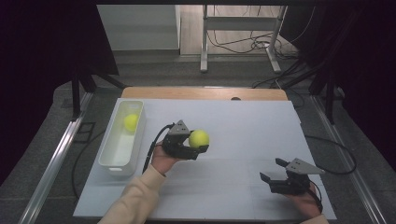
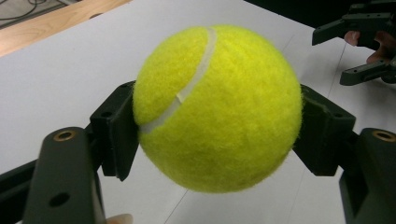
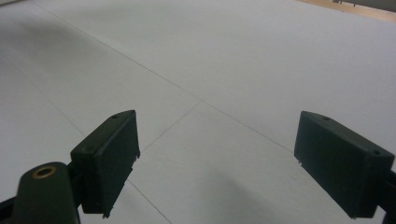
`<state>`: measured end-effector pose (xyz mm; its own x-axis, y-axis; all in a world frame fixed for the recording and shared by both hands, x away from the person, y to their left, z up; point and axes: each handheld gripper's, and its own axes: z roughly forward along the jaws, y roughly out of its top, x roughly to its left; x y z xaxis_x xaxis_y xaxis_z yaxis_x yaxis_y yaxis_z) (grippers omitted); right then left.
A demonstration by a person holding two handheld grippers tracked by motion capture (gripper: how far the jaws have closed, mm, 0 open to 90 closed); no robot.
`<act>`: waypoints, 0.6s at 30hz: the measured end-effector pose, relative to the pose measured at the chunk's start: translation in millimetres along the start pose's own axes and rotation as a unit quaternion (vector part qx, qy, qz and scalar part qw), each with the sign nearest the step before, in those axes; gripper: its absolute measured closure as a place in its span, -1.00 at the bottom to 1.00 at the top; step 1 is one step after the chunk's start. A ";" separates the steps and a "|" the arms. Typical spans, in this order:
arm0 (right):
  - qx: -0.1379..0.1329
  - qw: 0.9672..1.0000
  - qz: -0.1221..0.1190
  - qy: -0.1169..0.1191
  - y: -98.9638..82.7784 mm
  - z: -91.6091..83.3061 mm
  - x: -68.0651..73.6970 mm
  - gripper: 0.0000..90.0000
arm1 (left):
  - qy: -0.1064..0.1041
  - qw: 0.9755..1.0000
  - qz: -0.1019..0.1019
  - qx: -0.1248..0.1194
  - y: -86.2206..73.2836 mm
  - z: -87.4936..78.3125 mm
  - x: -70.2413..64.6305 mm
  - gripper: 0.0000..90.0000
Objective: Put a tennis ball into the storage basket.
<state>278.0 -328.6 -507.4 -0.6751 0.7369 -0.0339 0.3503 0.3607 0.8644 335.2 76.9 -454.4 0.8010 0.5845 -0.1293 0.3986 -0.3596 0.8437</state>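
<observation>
A yellow tennis ball sits right up against the lens in the left gripper view, pinched at its two sides by the black pads of the left gripper, clear of the white table. From above, the ball hangs over the table's middle, just right of a white bin that holds a second yellow ball. The right gripper rests near the front right edge, well apart, its jaws spread wide with nothing between them.
</observation>
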 end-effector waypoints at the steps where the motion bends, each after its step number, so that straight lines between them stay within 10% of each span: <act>1: 0.000 1.000 0.000 0.000 0.0 0.0 0.0 -0.68 | 0.001 1.000 -0.003 -0.002 -0.5 -1.7 0.8 -0.42; 18: -0.001 1.000 -0.001 -0.001 0.1 -0.3 0.2 -0.68 | 0.020 0.999 -0.021 -0.016 -5.5 -25.4 11.8 -0.42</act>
<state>277.7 -328.5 -507.2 -0.6744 0.7375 -0.0359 0.3485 0.3608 0.8651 331.1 104.3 -447.4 0.7653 0.6270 -0.1454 0.4165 -0.3101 0.8546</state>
